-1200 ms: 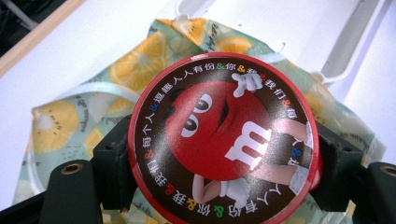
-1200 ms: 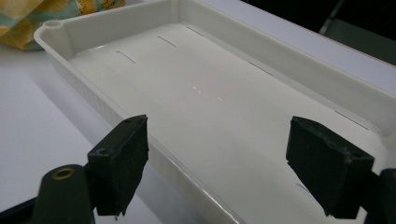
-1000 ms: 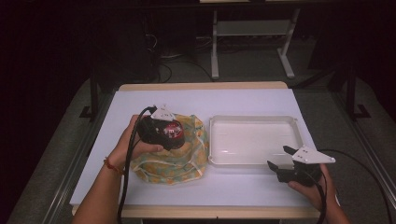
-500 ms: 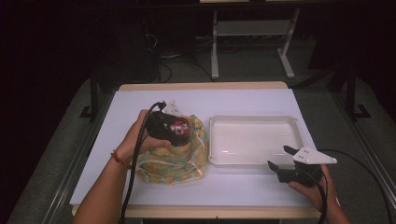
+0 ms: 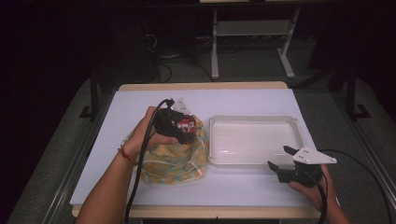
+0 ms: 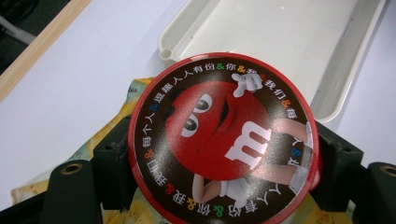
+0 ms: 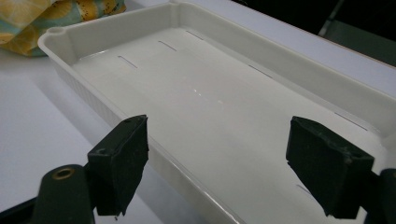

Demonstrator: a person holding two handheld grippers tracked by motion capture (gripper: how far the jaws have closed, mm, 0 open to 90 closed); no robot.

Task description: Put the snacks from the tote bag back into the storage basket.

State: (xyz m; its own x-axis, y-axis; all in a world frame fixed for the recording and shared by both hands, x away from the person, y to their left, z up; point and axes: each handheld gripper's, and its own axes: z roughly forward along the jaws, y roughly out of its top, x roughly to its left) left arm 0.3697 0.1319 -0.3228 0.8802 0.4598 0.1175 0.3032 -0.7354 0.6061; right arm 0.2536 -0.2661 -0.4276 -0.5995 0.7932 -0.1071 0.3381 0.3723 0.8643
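White "m" on red tin lid (image 6: 223, 140)

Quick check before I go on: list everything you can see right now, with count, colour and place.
Round tin: one, red and brown with a cartoon candy figure, clamped between the left gripper's jaws above the cloth.
Cloth: one, yellow and green patterned, bunched on the table left of the tray.
Tray: one, white, nothing in it, right of centre.
Table: one, white top with wooden edge.
Metal stand: one, pale, on the floor behind the table.
Left gripper: black, over the cloth.
Right gripper: black, jaws apart, at the tray's near right corner.
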